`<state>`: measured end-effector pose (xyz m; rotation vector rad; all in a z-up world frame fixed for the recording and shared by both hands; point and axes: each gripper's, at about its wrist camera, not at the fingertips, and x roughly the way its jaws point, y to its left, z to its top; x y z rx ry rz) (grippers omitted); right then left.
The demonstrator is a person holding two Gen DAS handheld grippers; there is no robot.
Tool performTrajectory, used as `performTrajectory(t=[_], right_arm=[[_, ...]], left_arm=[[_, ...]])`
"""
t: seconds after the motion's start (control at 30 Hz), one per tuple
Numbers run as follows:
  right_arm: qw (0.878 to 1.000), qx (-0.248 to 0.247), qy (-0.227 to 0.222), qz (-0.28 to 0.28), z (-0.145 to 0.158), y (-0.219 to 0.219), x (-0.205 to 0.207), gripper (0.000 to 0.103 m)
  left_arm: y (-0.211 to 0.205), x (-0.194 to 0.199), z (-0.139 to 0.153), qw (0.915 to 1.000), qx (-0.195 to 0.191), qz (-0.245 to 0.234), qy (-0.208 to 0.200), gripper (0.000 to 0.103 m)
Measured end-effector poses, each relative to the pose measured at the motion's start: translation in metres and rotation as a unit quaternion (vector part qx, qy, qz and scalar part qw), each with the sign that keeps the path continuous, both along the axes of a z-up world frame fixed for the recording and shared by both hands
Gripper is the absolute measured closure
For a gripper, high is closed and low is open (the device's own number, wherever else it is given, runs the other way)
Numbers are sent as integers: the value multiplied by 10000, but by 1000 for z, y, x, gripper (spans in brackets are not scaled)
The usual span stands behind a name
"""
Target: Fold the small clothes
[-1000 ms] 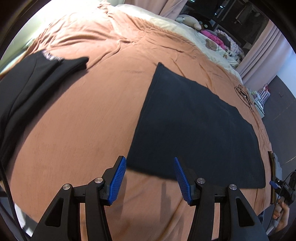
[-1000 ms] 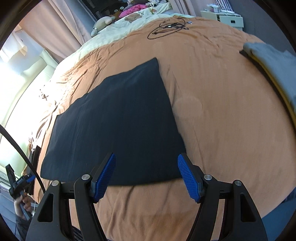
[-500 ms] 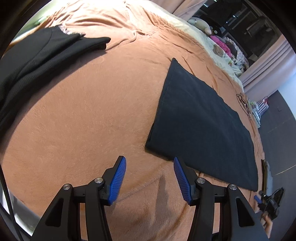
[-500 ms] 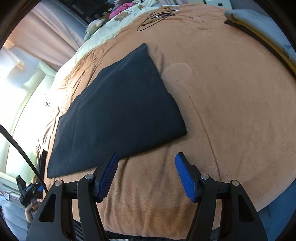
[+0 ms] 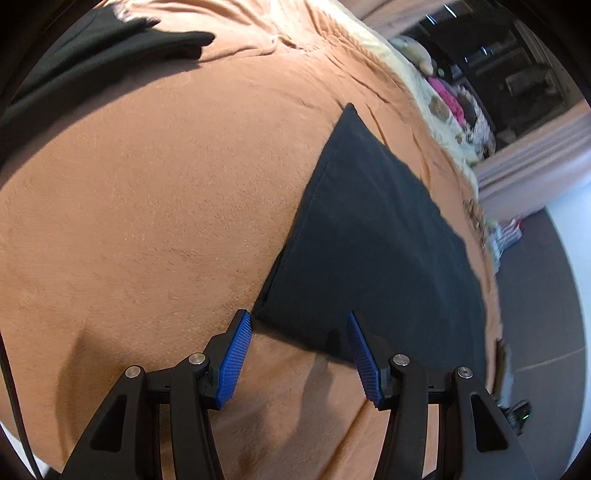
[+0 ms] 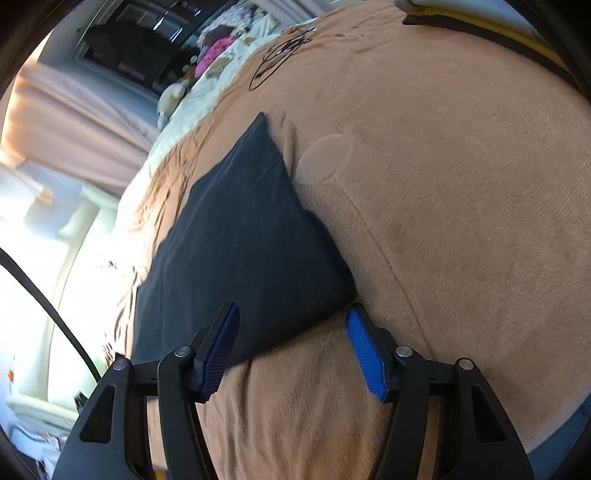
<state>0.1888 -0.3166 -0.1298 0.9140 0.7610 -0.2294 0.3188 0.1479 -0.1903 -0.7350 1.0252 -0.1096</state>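
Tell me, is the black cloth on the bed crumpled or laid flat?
Flat. The black cloth lies smooth on the bed, with straight edges and sharp corners; its layers cannot be told.

A folded garment lies flat on the blanket covering the bed. Far left of it lies another garment; far right, a clothes stack. Beyond it lies a coiled cable.

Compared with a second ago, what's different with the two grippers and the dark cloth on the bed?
Both hand-held grippers have come down to the dark cloth's near edge: the left hand-held gripper now straddles its left corner, the right hand-held gripper its right corner. The right jaws have just been closing, with the corner between them but not yet pinched. Nothing is held. The cloth lies flat on the blanket as before; the left jaws' gap is unchanged.
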Motion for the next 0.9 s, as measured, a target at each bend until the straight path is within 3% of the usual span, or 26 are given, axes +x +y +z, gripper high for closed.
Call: performTrajectory(t=[0.1, 0.23, 0.3, 0.4, 0.53, 0.77, 0.83, 0.9], right_arm=[[9998, 114, -157, -70, -5, -2, 1, 44], [9993, 151, -323, -129, -9, 2, 7, 44], [9986, 171, -497, -24, -8, 5, 8, 58], [9964, 157, -818, 155, -3, 9, 5, 59], [9977, -1, -623, 277, -8, 15, 5, 59], [9985, 154, -505, 157, -19, 12, 17, 59], [9985, 133, -512, 100, -15, 11, 16, 62], [9989, 93, -469, 32, -11, 9, 17, 75]], left_arm=[[8, -3, -5, 9987, -438, 263, -18, 48], [4, -4, -3, 9979, -572, 151, -272, 48], [4, -8, 1, 9959, -736, 90, -525, 48], [1, -11, 6, 9932, -875, 58, -762, 48], [-9, -9, 8, 9972, -513, -37, -549, 48], [-21, -4, 2, 9991, -290, -19, -313, 48], [-20, -1, 2, 9991, -257, 73, -329, 48], [-21, 3, 3, 9992, -127, 139, -365, 54]])
